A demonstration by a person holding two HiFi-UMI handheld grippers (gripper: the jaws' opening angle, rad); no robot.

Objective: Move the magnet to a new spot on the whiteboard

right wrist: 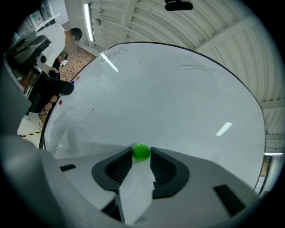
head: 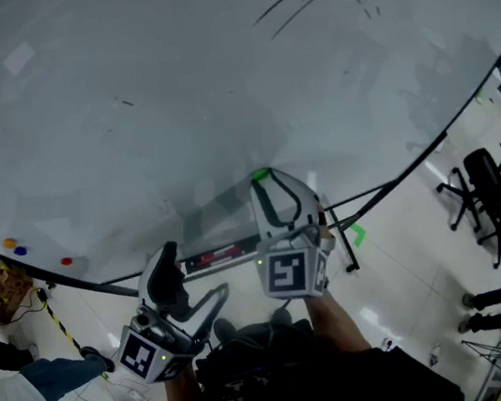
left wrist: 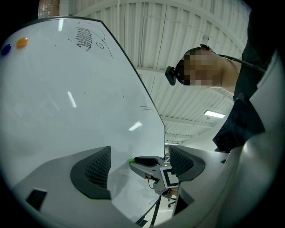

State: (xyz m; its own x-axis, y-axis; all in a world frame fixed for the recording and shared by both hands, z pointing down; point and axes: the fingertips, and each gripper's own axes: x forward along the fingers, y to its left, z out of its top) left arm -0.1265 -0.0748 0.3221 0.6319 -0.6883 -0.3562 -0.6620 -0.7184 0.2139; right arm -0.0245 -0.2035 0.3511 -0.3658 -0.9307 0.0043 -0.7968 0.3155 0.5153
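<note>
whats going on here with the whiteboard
A person stands at the whiteboard with a gripper in each hand. The right gripper is closed on a green magnet at its jaw tips, right at the board near its lower edge. The left gripper is open and empty, off to the side.

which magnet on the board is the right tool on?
The green magnet, pinched between the tips of the right tool against the whiteboard. The orange magnet, blue magnet and red magnet sit apart near the board's edge.
</note>
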